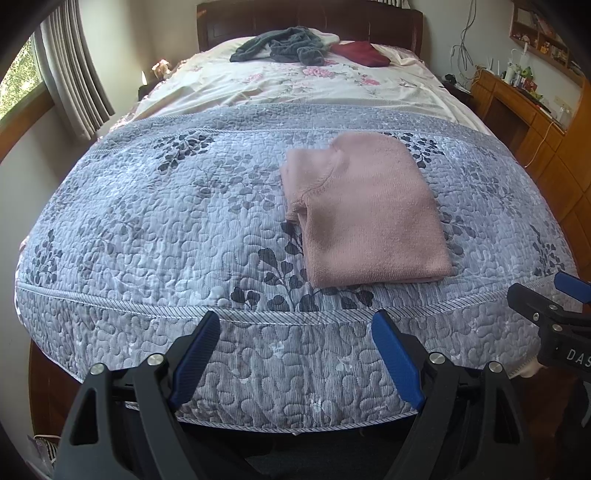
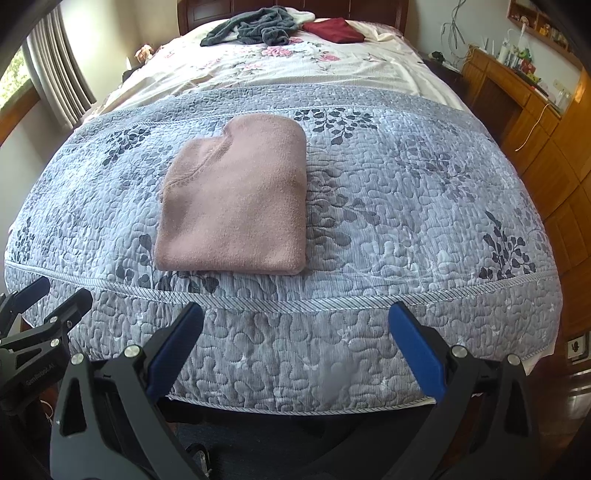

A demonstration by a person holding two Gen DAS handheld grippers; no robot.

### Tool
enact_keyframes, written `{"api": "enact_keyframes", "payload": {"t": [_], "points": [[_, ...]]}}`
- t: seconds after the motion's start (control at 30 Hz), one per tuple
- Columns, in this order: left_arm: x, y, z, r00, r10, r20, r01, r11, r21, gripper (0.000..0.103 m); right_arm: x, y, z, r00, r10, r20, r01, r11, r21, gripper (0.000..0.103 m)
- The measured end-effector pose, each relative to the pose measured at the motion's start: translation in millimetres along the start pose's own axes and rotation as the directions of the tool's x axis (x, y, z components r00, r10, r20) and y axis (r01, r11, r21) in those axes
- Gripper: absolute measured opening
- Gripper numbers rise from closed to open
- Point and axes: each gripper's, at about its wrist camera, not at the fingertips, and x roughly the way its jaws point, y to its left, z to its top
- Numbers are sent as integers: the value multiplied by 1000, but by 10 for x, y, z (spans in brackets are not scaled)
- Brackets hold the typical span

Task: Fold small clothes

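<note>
A pink knit garment (image 1: 364, 210) (image 2: 236, 201) lies folded into a neat rectangle on the grey quilted bedspread (image 1: 166, 221) (image 2: 406, 206), near the foot of the bed. My left gripper (image 1: 295, 326) hangs open off the foot edge, below and left of the garment, holding nothing. My right gripper (image 2: 295, 319) is open too, off the same edge, below and right of the garment. Each gripper shows at the side of the other's view: the right one (image 1: 546, 295), the left one (image 2: 48, 295).
Far up the bed a crumpled dark grey garment (image 1: 284, 48) (image 2: 251, 29) and a dark red one (image 1: 362, 53) (image 2: 334, 29) rest on a floral sheet (image 1: 295, 85). Wooden desk and drawers (image 1: 535, 122) (image 2: 535, 118) stand right; window and curtain (image 1: 70, 70) left.
</note>
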Motion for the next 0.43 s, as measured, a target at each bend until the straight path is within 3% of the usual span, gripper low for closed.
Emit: {"api": "enact_keyframes", "payload": {"t": [0.43], "points": [[6, 1, -1, 1000, 4, 3, -4, 1000, -1, 85, 16, -85, 37, 1000, 0, -11, 0, 1000, 15, 100]]}}
